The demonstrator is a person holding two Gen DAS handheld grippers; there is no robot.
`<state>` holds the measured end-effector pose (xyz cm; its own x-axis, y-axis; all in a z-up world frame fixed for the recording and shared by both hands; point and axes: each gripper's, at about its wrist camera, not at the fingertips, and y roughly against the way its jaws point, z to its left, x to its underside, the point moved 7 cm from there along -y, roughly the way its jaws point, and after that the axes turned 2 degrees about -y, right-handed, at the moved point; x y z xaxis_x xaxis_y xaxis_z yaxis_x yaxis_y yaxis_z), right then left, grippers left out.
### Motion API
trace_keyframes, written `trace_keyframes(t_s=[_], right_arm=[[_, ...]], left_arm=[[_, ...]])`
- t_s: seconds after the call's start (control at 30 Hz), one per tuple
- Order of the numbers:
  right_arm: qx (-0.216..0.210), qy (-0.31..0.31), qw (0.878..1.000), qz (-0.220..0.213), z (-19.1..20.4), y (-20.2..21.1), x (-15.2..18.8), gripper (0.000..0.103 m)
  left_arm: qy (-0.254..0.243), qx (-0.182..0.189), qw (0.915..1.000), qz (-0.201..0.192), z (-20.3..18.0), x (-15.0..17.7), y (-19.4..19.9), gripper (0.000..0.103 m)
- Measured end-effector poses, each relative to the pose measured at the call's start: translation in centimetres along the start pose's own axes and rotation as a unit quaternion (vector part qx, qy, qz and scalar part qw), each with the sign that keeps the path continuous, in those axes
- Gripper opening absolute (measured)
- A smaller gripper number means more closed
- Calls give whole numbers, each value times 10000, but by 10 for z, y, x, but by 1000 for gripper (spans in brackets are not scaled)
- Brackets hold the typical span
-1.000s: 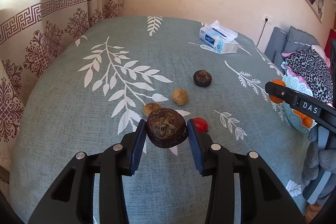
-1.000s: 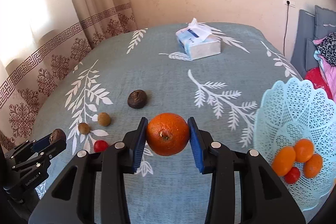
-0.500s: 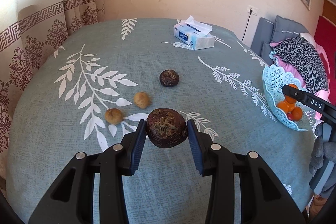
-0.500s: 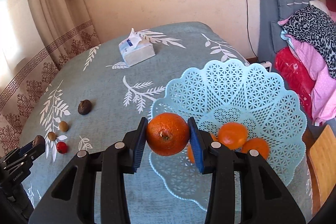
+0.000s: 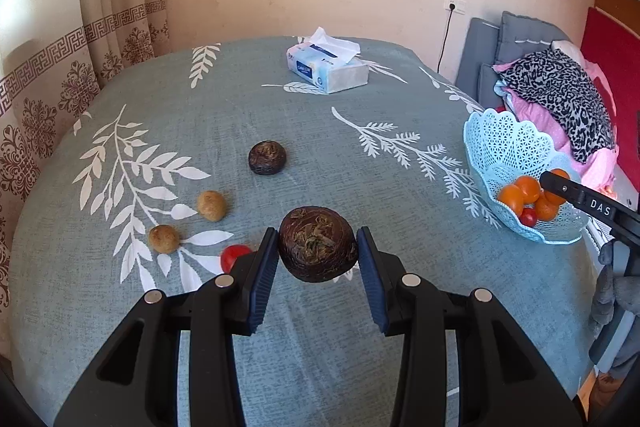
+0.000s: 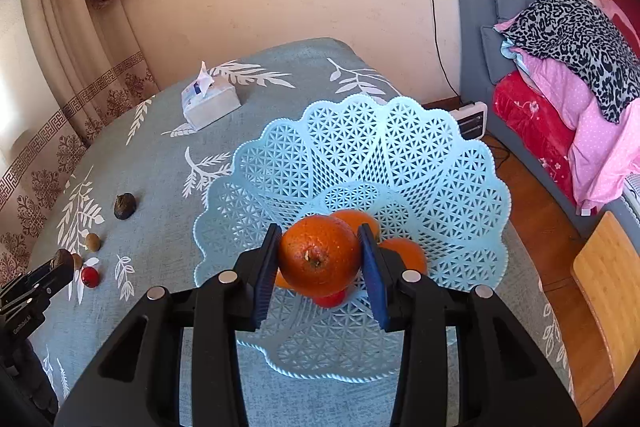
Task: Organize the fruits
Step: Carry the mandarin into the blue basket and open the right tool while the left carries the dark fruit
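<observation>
My left gripper (image 5: 318, 253) is shut on a dark brown wrinkled fruit (image 5: 317, 243), held above the table. On the cloth lie a second dark fruit (image 5: 267, 157), two small tan fruits (image 5: 211, 205) (image 5: 163, 238) and a small red fruit (image 5: 232, 255). My right gripper (image 6: 320, 259) is shut on an orange (image 6: 319, 256) and holds it over the light blue lattice basket (image 6: 400, 155), which holds several oranges (image 6: 408, 253) and a red fruit (image 6: 330, 301). The basket (image 5: 504, 147) also shows at the right of the left wrist view, with the right gripper's finger over it.
A tissue box (image 5: 328, 67) stands at the far side of the table. Curtains (image 5: 60, 75) hang at the left. A bed with piled clothes (image 6: 572, 47) and a wooden stool (image 6: 612, 291) lie right of the table edge.
My right gripper has carried the orange from beside the basket to over its middle. My left gripper has drawn back a little with the dark fruit; the red fruit shows again.
</observation>
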<state>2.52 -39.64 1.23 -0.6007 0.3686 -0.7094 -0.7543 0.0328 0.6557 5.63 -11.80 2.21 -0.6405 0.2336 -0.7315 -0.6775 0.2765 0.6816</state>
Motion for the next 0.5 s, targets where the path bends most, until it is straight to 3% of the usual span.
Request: trace_keyframes(t_s=[0.13,0.2,0.5], right_arm=[[-6,-144,9999,34,-10,0,1,42],[-40,-289,9996,-36,-16,3,-1,61],[96,-572,9972,-467,-36,24,-14,61]], left_arm=[[-147,75,9999,-3,-17,-5,-2,40],[-216,106,9997,-5,-26,-8,-4,40],[-598,370,9975,-119,-75,-29,-11,40]])
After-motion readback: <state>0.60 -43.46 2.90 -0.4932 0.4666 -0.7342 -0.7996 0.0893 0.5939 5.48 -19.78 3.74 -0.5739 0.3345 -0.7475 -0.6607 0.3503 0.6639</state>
